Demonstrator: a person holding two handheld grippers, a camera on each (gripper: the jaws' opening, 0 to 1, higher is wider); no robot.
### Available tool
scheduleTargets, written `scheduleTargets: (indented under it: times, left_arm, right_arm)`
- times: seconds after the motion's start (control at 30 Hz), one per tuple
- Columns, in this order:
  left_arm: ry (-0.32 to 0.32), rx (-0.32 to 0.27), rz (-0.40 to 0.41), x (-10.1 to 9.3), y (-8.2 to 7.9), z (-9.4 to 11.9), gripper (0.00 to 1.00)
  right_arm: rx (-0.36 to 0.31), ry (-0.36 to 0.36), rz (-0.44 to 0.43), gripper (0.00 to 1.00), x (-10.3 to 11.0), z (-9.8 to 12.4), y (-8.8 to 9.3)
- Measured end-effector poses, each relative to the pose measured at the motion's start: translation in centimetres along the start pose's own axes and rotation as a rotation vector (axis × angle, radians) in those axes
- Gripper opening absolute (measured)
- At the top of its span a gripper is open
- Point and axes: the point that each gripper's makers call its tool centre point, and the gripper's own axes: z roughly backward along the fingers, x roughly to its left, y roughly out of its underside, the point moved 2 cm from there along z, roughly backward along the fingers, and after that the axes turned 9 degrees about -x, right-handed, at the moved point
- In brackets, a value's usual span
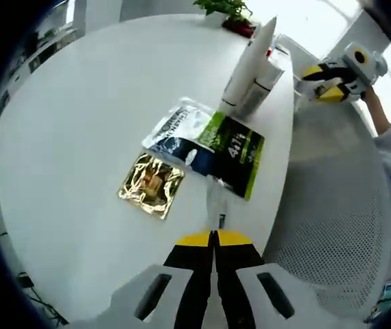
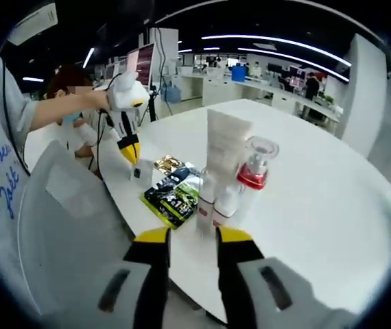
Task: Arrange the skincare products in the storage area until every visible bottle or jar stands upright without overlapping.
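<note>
A tall white tube [image 1: 250,58] stands upright beside a clear-capped pump bottle [image 1: 269,72] at the table's far edge. In the right gripper view the tube [image 2: 224,147], the pump bottle with a red collar [image 2: 256,168] and two small white bottles [image 2: 224,207] stand together. Flat on the table lie a green-black packet [image 1: 235,154], a white-blue packet [image 1: 178,130] and a gold foil sachet [image 1: 151,184]. My left gripper [image 1: 215,236] is shut on a small clear sachet [image 1: 216,202] just above the table edge. My right gripper [image 2: 192,236] is open and holds nothing, just short of the small bottles.
The round white table [image 1: 92,103] has wide bare room to the left of the packets. A grey mesh chair [image 1: 333,205] stands against the table edge. A potted plant [image 1: 230,10] sits at the far side. A person's sleeve [image 2: 3,137] is at the left.
</note>
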Motion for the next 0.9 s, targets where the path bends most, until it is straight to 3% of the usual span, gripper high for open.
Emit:
scheduleTargets:
  times: [0.23, 0.4, 0.6, 0.9]
  left_arm:
    - [-0.024, 0.075, -0.065, 0.7, 1.0, -1.2, 0.00]
    - [-0.029, 0.112, -0.157, 1.0, 1.1, -1.8, 0.00]
    - [-0.034, 0.112, -0.278, 1.6, 0.5, -2.3, 0.00]
    - [-0.077, 0.132, -0.333, 2.3, 0.4, -2.7, 0.04]
  right_arm:
    - [0.003, 0.014, -0.011, 0.27, -0.4, 0.2, 0.2]
    - [0.012, 0.017, -0.018, 0.27, -0.4, 0.2, 0.6]
    - [0.016, 0.011, -0.020, 0.27, -0.1, 0.0, 0.6]
    - [0.018, 0.006, -0.018, 0.27, 0.0, -0.1, 0.5]
